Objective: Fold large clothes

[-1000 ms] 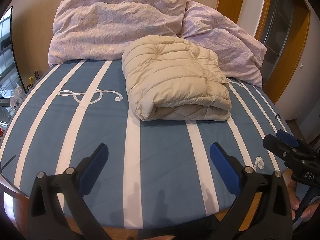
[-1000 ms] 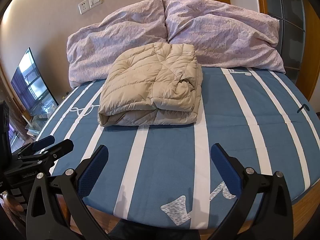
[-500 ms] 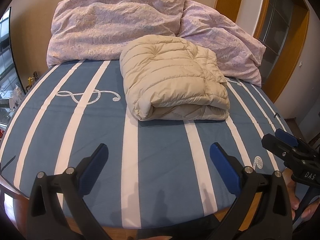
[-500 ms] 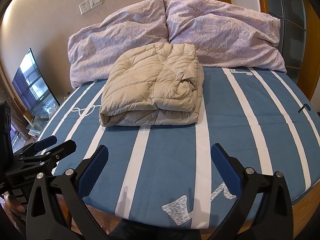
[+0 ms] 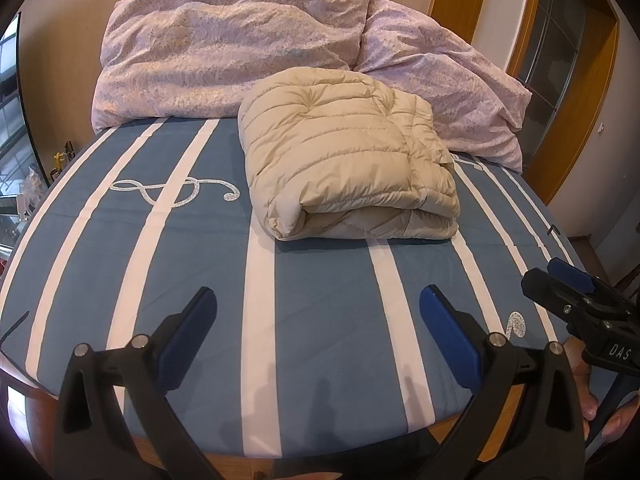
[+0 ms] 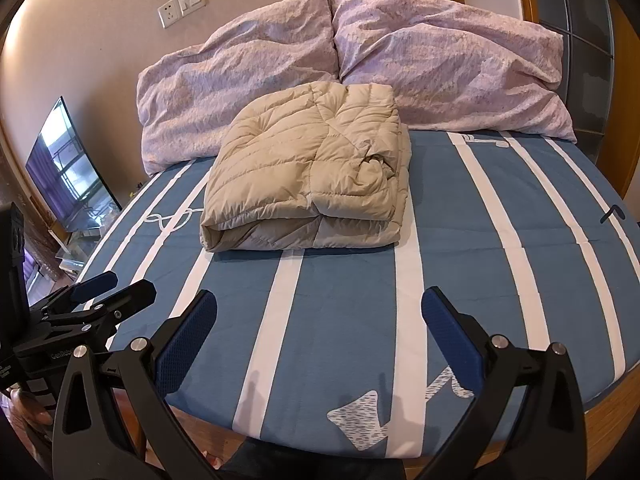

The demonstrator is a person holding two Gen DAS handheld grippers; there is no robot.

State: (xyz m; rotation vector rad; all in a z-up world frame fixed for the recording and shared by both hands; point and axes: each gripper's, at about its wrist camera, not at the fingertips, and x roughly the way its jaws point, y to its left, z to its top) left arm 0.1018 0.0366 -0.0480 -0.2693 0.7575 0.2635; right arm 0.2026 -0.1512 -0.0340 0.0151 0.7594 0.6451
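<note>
Blue striped bed [image 5: 312,344] with folded beige puffer jacket [image 5: 344,168] lying untouched before lilac pillows [image 5: 232,52], left gripper [image 5: 318,332] and right gripper [image 6: 320,328] both spread wide, empty, still held back, unchanged, folding apparently finished.

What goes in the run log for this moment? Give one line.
phase: fold done | beige puffer jacket: folded on bed, untouched | left gripper: open, empty | right gripper: open, empty
</note>
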